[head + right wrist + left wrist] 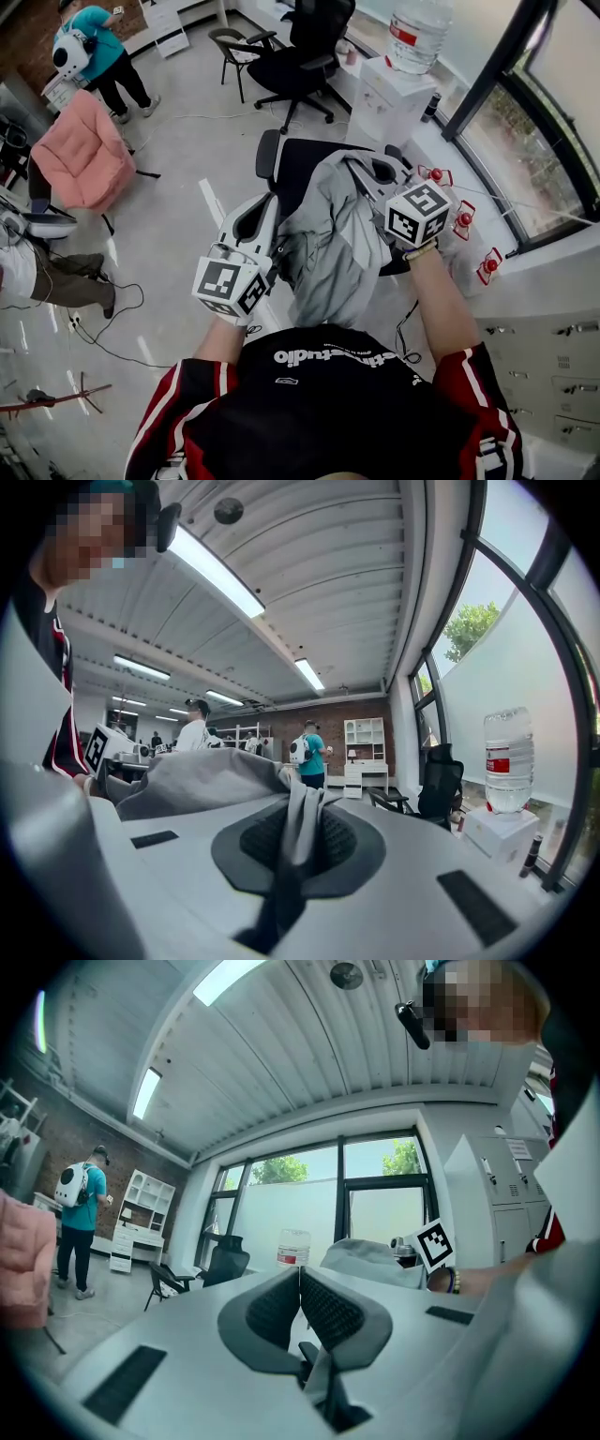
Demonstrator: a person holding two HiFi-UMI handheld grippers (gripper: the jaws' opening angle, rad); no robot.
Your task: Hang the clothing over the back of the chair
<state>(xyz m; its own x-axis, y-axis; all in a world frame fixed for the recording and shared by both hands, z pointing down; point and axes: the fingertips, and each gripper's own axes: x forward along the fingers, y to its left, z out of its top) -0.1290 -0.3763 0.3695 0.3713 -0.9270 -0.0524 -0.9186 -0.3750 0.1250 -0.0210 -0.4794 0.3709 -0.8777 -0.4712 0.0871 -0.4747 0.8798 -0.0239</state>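
A grey garment (pixel 328 244) hangs spread between my two grippers, above a black office chair (pixel 298 161) whose backrest shows behind it. My left gripper (pixel 274 204) is at the garment's left edge; in the left gripper view its jaws (pixel 300 1274) are pressed together with a thin pale strip of cloth between the pads. My right gripper (pixel 364 167) holds the garment's top right, and in the right gripper view a fold of the grey garment (pixel 202 780) runs down between its shut pads (pixel 302 803). The chair's seat is hidden under the cloth.
A water dispenser with a bottle (pixel 405 70) and a second black office chair (pixel 305 52) stand beyond. A pink-draped chair (pixel 84 150) and a person in teal (pixel 101 52) are at the far left. Windows and grey drawers (pixel 553 375) line the right; cables lie on the floor.
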